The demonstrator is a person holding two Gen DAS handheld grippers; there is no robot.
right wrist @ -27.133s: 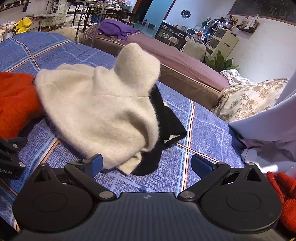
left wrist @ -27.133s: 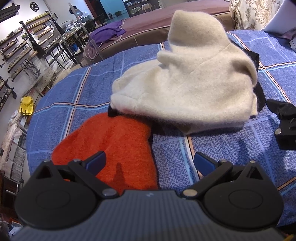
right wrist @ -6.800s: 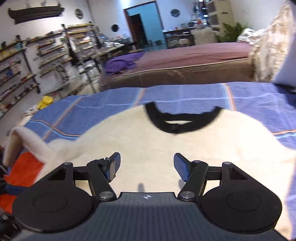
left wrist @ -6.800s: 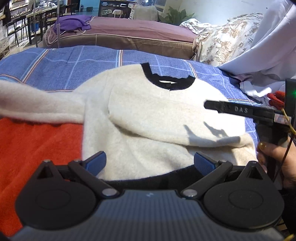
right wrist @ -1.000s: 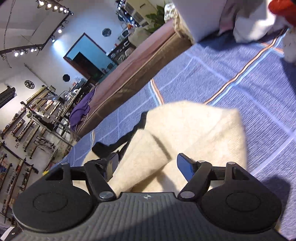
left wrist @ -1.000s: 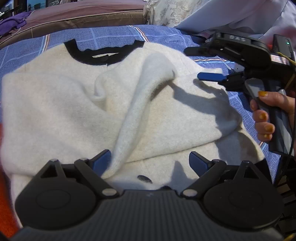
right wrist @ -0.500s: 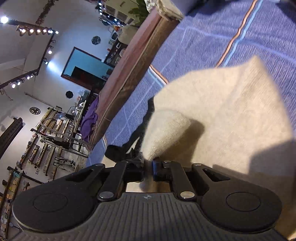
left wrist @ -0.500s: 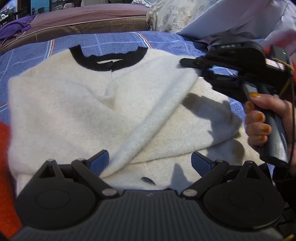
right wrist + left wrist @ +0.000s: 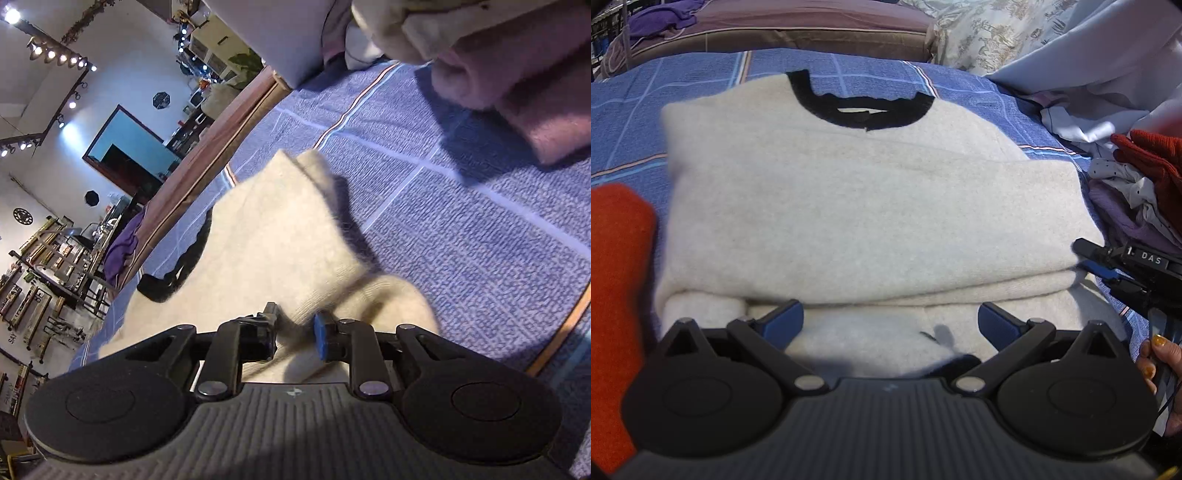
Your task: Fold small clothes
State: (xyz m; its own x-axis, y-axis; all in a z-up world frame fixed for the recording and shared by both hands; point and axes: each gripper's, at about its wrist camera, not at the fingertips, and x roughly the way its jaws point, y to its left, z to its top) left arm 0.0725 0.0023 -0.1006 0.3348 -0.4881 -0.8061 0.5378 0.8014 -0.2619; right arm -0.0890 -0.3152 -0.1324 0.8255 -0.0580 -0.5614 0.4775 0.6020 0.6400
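Sweater (image 9: pixel 864 206) lay folded on the blue plaid bed (image 9: pixel 701 81), shelves (image 9: pixel 33 288) beyond. Left tongs (image 9: pixel 890 321) gaped empty at its near edge; right tongs (image 9: pixel 295 336) pinched its right edge.

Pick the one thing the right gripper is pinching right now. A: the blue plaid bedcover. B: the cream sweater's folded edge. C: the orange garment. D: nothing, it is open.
B: in the right wrist view the right gripper has cream sweater fabric clamped between its closed-in fingers.
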